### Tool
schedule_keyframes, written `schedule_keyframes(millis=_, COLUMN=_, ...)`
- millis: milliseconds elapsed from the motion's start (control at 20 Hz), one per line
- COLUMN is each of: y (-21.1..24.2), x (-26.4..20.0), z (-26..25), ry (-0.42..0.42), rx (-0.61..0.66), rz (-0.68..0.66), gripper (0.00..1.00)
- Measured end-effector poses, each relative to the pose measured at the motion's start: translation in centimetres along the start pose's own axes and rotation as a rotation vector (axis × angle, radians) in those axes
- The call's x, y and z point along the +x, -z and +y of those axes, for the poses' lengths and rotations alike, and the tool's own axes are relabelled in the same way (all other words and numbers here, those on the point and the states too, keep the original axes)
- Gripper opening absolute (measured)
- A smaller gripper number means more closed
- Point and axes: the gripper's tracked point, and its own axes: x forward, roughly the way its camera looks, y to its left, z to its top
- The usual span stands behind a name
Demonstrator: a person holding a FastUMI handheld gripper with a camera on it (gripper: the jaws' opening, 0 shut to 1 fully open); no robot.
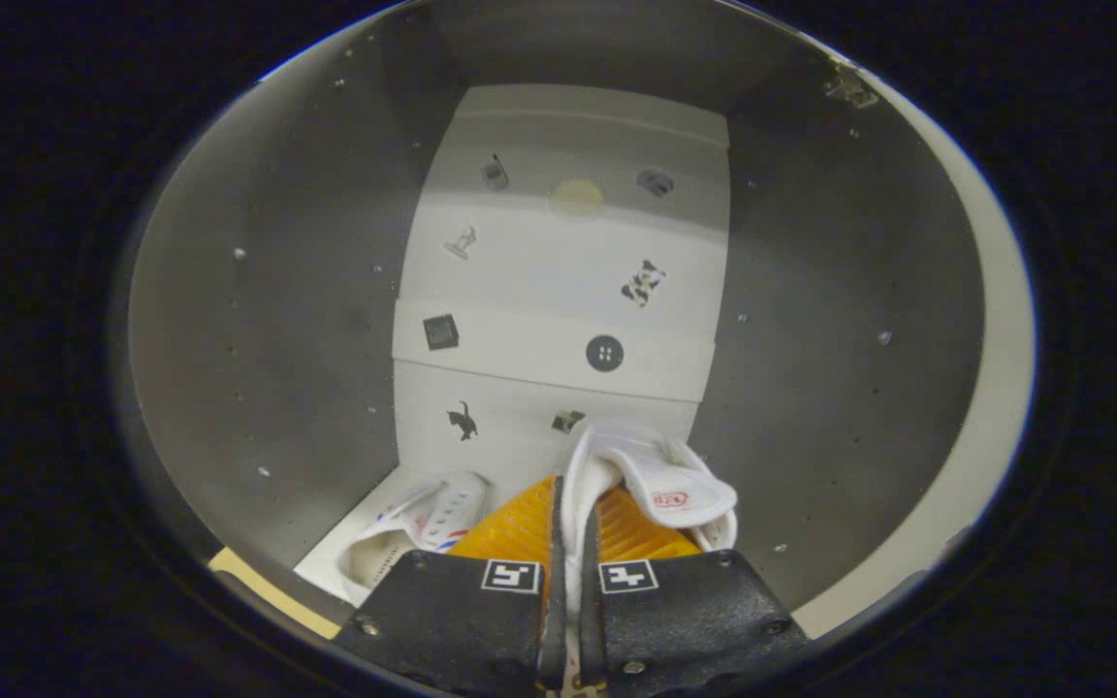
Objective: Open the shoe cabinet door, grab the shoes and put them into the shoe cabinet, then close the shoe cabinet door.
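Tongs [568,572] clamped on the collar of a white shoe [651,480], held inside the shoe cabinet [258,320]. Second white shoe [423,528] lying on the cabinet floor, left of the fingers. Sticker-dotted back panel [558,281] beyond.

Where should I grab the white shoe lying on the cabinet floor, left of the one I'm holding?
Judging by its pose, take the second white shoe by its collar rim, coming from above: its opening faces the fingers and the thin edge suits a pinch. The gripper is shut on the held shoe, so release that first.
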Motion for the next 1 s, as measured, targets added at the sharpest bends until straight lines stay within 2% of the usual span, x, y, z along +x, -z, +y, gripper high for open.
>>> schedule_keyframes(millis=200, y=2.6, x=3.3, z=-0.6, ry=0.036, rx=-0.010, rz=0.051, gripper=0.09)
schedule_keyframes(millis=500, y=5.9, x=6.4, z=1.5, ry=0.009, rx=0.033, rz=0.127, gripper=0.13)
schedule_keyframes(millis=550, y=6.1, x=6.6, z=1.5, ry=0.017, rx=0.036, rz=0.129, gripper=0.21)
schedule_keyframes(millis=650, y=5.1, x=6.6, z=2.1, ry=0.010, rx=0.044, rz=0.085, gripper=0.31)
schedule_keyframes(millis=700, y=4.3, x=6.2, z=2.8, ry=-0.014, rx=0.041, rz=0.061, gripper=0.33)
schedule_keyframes(millis=900, y=2.1, x=4.2, z=2.4, ry=0.032, rx=-0.071, rz=0.012, gripper=0.71)
schedule_keyframes(millis=1000, y=1.3, x=3.0, z=2.6, ry=0.030, rx=-0.081, rz=-0.018, gripper=0.76)
